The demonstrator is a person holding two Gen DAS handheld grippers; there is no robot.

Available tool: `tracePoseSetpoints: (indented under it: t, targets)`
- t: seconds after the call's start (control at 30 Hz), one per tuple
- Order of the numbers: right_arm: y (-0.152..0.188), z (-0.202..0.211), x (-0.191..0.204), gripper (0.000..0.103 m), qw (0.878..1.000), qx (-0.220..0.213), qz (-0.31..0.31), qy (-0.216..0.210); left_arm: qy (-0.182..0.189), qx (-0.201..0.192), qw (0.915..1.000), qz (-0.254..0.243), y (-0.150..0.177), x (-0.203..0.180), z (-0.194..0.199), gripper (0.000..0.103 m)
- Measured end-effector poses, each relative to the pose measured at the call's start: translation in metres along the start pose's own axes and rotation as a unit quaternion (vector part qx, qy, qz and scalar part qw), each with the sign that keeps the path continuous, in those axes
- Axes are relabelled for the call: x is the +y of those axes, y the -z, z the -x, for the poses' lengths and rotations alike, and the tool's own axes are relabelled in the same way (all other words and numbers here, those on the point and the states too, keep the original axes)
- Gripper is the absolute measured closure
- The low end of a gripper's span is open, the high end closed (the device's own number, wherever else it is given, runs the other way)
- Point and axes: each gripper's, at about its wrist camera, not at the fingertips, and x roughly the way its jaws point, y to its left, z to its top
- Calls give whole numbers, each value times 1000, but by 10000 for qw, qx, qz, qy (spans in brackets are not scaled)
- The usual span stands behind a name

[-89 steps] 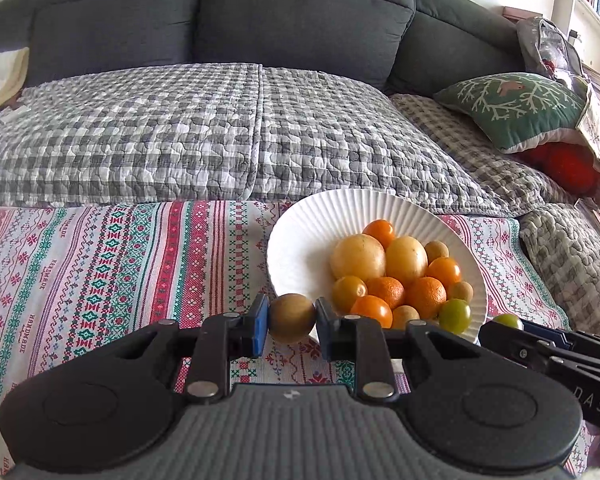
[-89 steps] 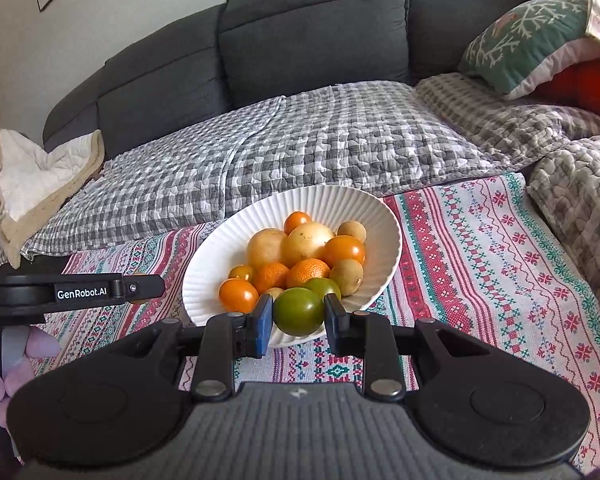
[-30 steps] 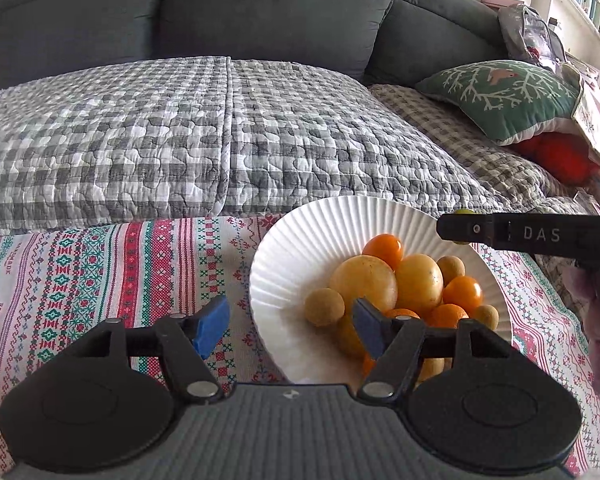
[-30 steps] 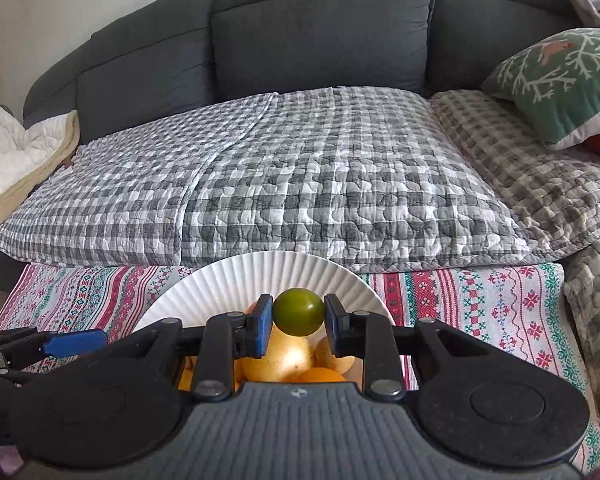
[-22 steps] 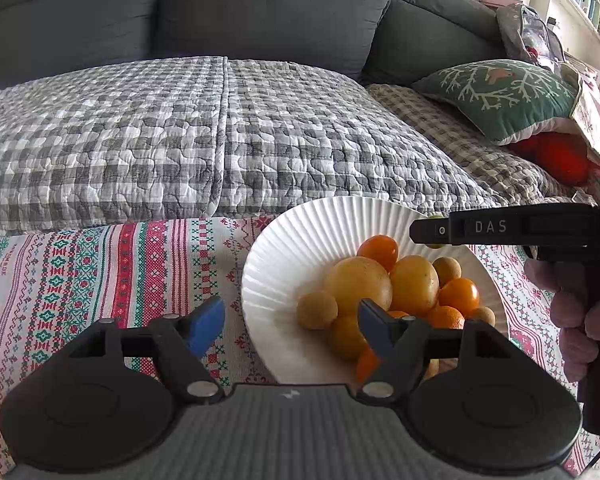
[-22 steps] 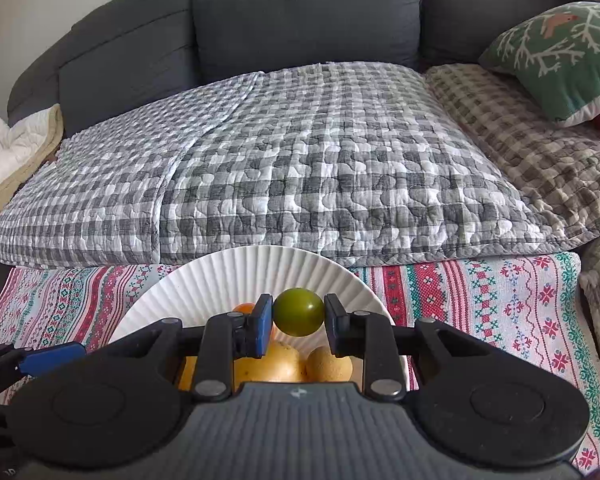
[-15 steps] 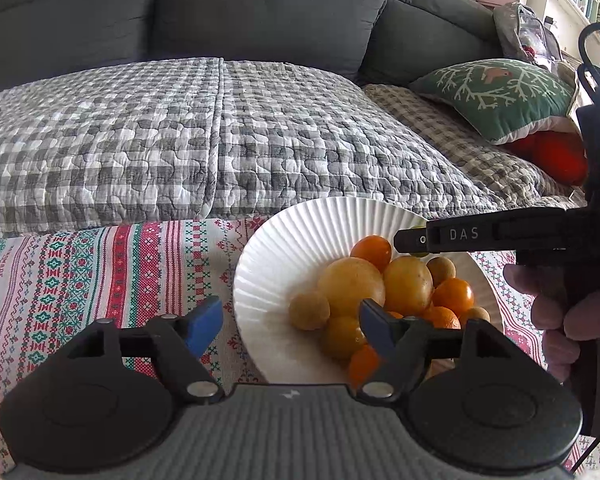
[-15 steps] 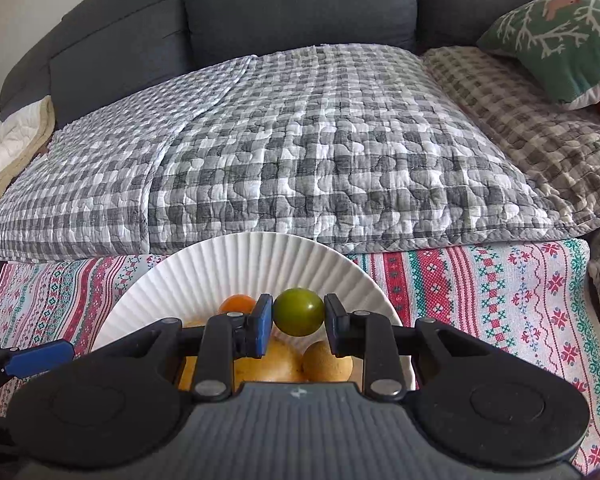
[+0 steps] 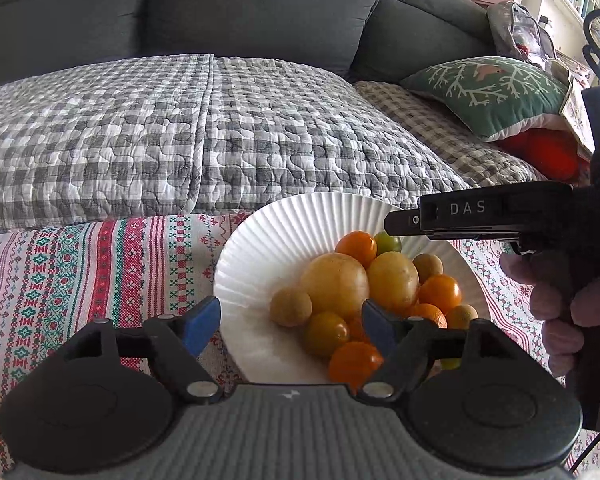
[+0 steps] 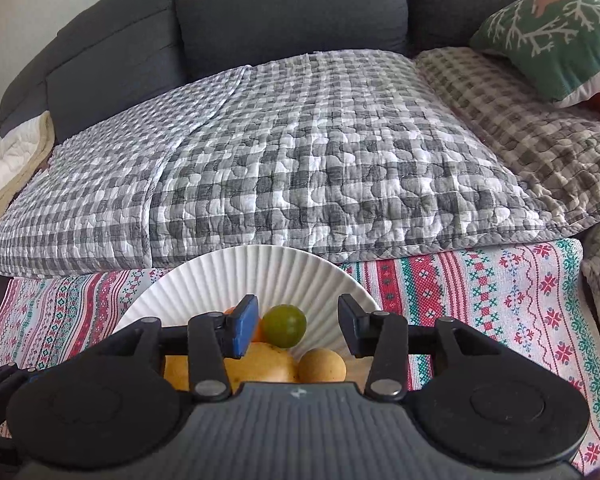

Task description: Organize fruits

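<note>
The right gripper point(image 10: 298, 328) hangs over the far side of the white fluted plate point(image 10: 260, 276), and its jaws are opening; the green fruit point(image 10: 285, 325) sits between them, close against the blue pad on the left and clear of the black pad on the right — let go, as far as I can judge, and resting on the heap just below and ahead of the fingertips. It is round, so there is no long axis to line up with; what matters is that it lies off-centre in the gap, toward the left jaw, so a straight pull back and up should clear it. From the other side the same fruit point(image 9: 388, 242) shows at the back of the pile, under the tip of the right gripper point(image 9: 396, 225). The left gripper point(image 9: 290, 326) has its jaws spread wide and opening, holding nothing; the small brown fruit point(image 9: 291, 306) lies in the plate just ahead of them, between the pads — this hand is the nearer to it.
</note>
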Motion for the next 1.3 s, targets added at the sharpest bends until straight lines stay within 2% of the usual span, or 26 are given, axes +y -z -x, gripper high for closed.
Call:
tracePoseSetpoints:
  t: [0.33, 0.5, 0.63, 1.0, 1.3]
  targets:
    - [10, 31, -17, 35, 9998, -160, 31, 100, -166, 77, 9996, -224, 3, -11, 2, 27]
    - [18, 50, -26, 28, 9995, -223, 73, 208, -369, 103, 9992, -105, 7, -18, 3, 16]
    - [26, 64, -34, 21, 9994, -239, 74, 245, -444, 201, 9988, 44, 10, -19, 6, 14]
    - [52, 101, -50, 11, 9992, -291, -37, 261, -848, 312, 9959, 62, 26, -22, 43, 11]
    - [80, 139, -40, 5, 9991, -338, 42, 255, -974, 365, 9946, -26, 55, -38, 86, 11]
